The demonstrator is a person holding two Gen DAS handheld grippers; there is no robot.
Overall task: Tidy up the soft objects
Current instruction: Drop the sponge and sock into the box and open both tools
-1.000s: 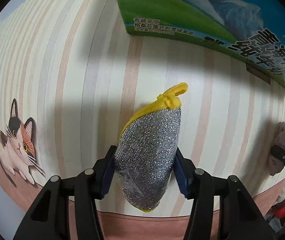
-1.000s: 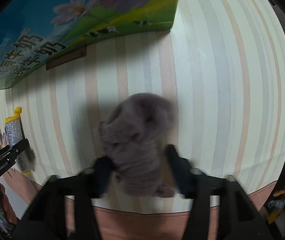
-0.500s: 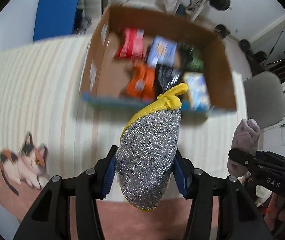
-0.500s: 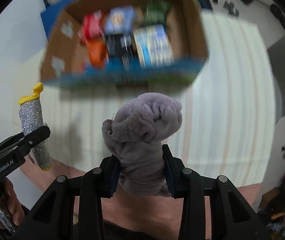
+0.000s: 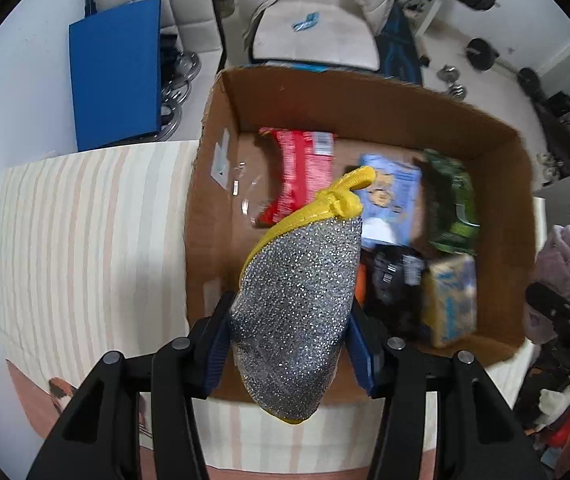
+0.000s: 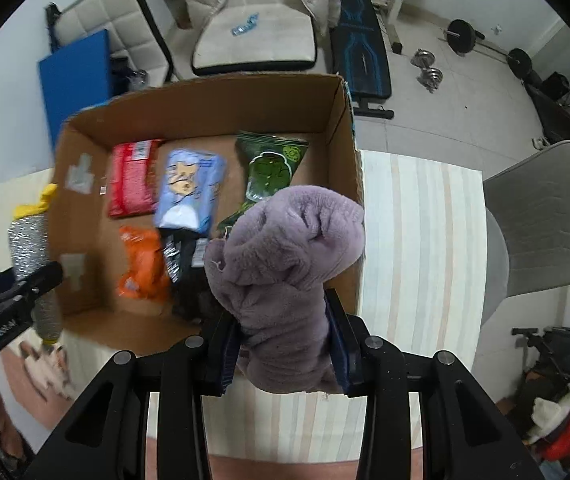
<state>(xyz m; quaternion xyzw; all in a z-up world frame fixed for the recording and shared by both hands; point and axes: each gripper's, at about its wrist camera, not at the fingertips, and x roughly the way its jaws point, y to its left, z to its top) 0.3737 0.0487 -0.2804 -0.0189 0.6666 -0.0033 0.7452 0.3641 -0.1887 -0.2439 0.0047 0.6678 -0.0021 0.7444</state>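
Observation:
My left gripper (image 5: 291,344) is shut on a silver glitter scrub sponge (image 5: 299,304) with a yellow edge and loop, held in the air over the near side of an open cardboard box (image 5: 213,184). My right gripper (image 6: 285,344) is shut on a bunched purple fleece cloth (image 6: 289,256), held above the box's (image 6: 205,108) near right corner. The sponge (image 6: 29,248) shows at the left of the right wrist view, and the cloth (image 5: 561,260) at the right edge of the left wrist view.
The box holds several snack packets: red (image 6: 131,178), light blue (image 6: 189,188), green (image 6: 271,164), orange (image 6: 141,264) and black (image 6: 183,260). It stands on a striped tablecloth (image 6: 421,240). A grey chair (image 6: 545,232) is to the right; a blue panel (image 5: 115,72) and gym gear are behind.
Both grippers have risen from close to the tablecloth, each holding its object. The views now look down into the open box from above and nearer than half a second ago.

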